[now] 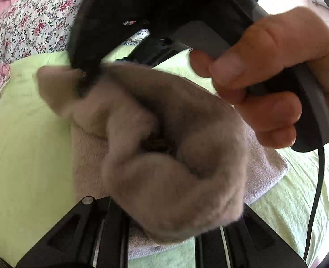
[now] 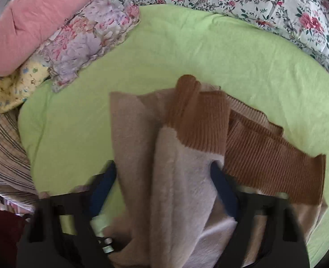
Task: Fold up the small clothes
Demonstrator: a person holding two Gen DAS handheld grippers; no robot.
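Bed with lime-green sheet (image 2: 186,51); floral quilt (image 2: 265,2) behind, pink pillow (image 2: 34,22) at left; daylight

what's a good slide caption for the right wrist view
Right gripper straddling a fuzzy beige garment with brown ribbed cuffs on a green sheet.

The right tongs (image 2: 164,187) straddle a beige fleece garment (image 2: 182,178) with brown ribbed cuffs (image 2: 265,156) on the green sheet (image 2: 186,44).

You get bright, even daylight on the green sheet (image 2: 186,51). Motion blur softens the fuzzy beige garment (image 1: 164,156); fisheye bending and dark corners ring the sheet in both views.
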